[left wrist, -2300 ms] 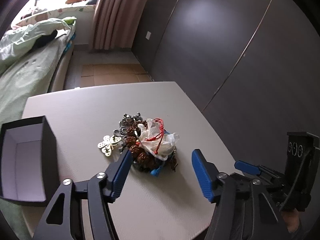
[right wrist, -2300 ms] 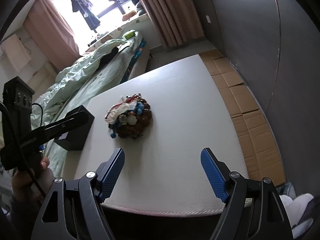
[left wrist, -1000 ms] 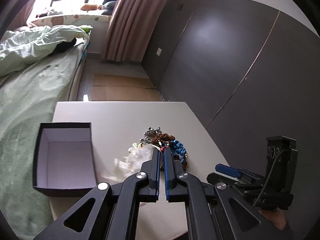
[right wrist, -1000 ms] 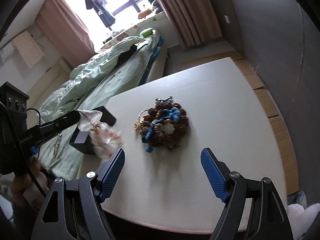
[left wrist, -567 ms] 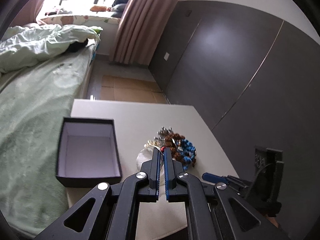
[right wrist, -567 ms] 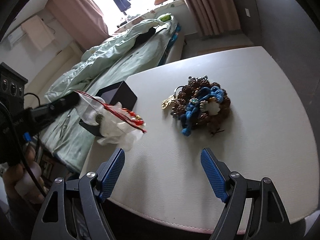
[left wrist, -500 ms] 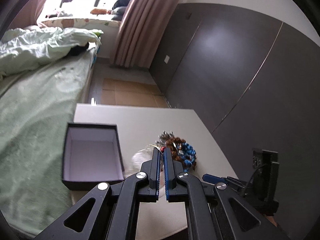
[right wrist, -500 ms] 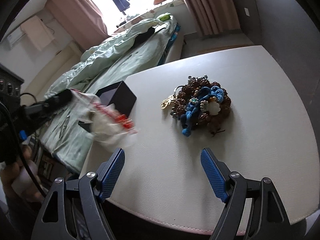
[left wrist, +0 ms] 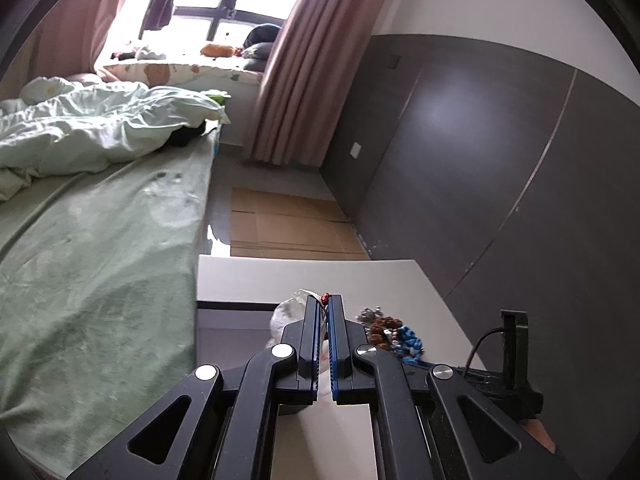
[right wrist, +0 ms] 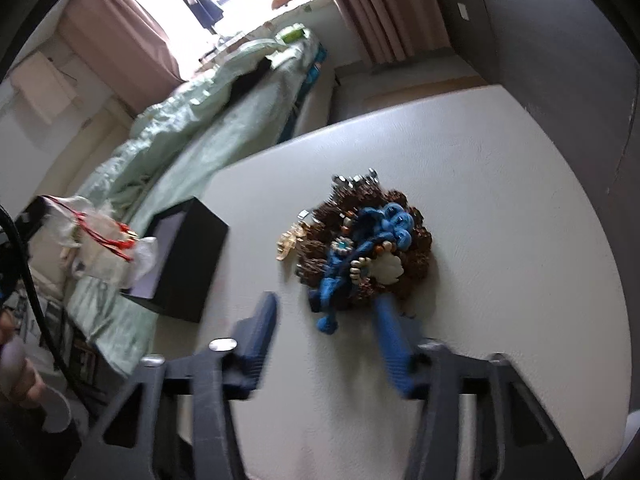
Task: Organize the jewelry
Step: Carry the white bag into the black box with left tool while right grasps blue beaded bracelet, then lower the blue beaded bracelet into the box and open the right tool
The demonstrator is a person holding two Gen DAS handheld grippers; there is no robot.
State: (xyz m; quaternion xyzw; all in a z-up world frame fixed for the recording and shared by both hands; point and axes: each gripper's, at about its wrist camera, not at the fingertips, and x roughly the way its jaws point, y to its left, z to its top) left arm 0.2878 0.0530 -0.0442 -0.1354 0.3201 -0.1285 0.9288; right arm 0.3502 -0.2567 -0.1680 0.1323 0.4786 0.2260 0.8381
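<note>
My left gripper is shut on the red cord of a clear plastic bag that holds jewelry. In the right wrist view the bag hangs in the air at the far left, above and beside the open black box. The jewelry pile, brown beads with a blue cord and a gold butterfly charm, lies on the white table. It also shows in the left wrist view. My right gripper is open, its blurred fingers on either side of the pile's near end.
A bed with green bedding runs along the table's left side. A dark panelled wall stands to the right. Flattened cardboard lies on the floor beyond the table. The black box's rim shows just behind my left fingers.
My left gripper closed on the bag, lifted it off the pile and carried it left over the black box. My right gripper moved forward to the pile, jaws narrower.
</note>
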